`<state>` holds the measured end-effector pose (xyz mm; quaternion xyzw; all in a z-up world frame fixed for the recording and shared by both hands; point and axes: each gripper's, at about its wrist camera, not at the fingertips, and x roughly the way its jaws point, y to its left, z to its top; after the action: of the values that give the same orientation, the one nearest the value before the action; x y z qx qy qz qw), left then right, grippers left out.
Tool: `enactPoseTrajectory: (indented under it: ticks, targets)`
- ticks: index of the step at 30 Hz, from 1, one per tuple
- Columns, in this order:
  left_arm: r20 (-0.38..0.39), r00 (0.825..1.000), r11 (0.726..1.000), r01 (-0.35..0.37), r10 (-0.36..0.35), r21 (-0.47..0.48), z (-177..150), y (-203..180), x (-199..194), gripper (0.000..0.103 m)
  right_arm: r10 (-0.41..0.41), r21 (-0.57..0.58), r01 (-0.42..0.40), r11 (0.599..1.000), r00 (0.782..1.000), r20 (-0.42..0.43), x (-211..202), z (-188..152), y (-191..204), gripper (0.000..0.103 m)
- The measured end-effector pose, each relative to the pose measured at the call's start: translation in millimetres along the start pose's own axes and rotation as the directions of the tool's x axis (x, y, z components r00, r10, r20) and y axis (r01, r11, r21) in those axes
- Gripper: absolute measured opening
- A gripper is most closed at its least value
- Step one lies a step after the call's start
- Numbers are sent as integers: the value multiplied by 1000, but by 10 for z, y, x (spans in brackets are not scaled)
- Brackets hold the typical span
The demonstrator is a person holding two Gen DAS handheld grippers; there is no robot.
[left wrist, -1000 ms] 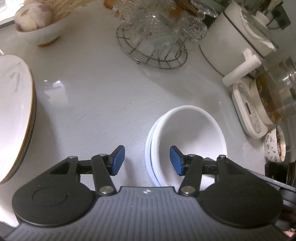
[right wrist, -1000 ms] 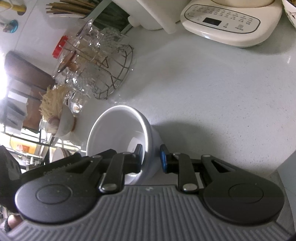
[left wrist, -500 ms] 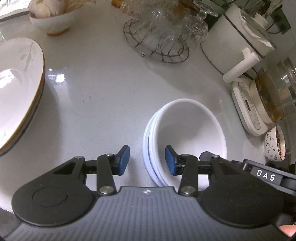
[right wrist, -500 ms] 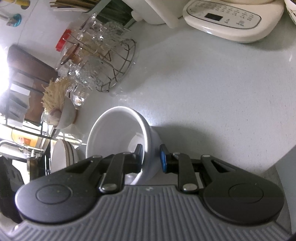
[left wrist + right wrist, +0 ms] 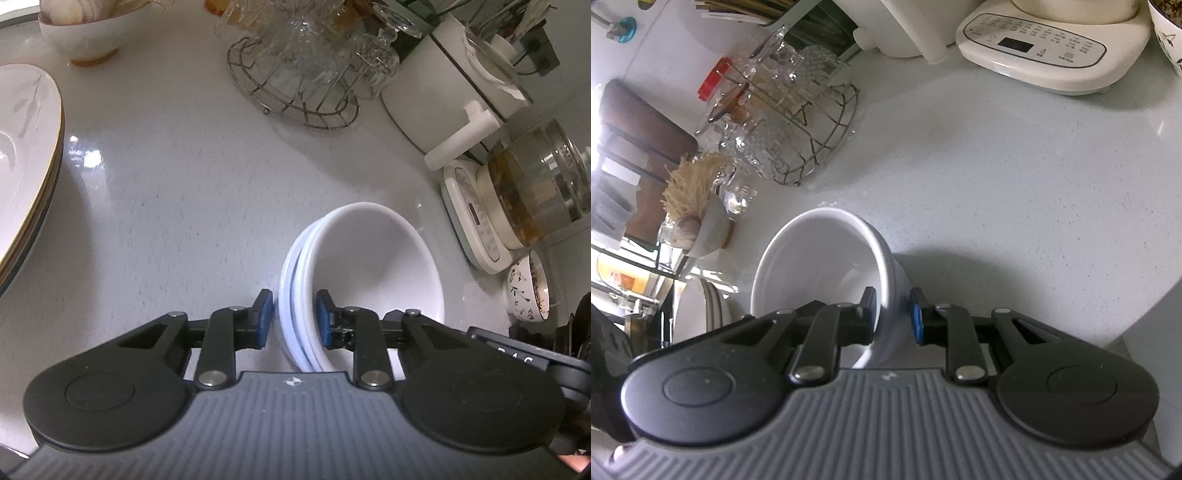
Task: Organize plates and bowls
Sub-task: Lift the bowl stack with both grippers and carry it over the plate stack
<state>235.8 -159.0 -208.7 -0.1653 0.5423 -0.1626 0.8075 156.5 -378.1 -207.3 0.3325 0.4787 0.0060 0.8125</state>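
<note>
The stack of white bowls (image 5: 369, 273) sits on the pale speckled counter (image 5: 177, 192), smooth glazed ceramic, three nested rims showing on the near side. The left tool (image 5: 291, 319) has just been closing, and its blue pads now pinch those stacked rims, one pad outside, one inside the top bowl; the stack's base is hidden behind the tool's body. In the right wrist view the right tool (image 5: 894, 314) is clamped on the opposite wall of the stack of white bowls (image 5: 820, 258), its inner finger dark against the glaze. A pile of gold-edged plates (image 5: 26, 155) is cut off at the left edge. The wire rack of cut glassware (image 5: 306, 74) blurs into glare behind.
</note>
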Motion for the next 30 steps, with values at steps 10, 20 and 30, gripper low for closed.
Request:
enactPoseTrajectory:
  ticks: [10,20,30]
  targets:
    - [-17,1000,1000,2,-2,10,13,18,-73,28,-17,4,17,1000,1000,4,-35,-16,63,22]
    - [-28,1000,999,-7,8,34,41,36,-304,28,-1,8,1,1000,1000,7,-169,-104,204,22]
    - [-26,1000,998,-15,17,63,107,-91,-649,28,3,3,-3,1000,999,44,-467,-201,441,22]
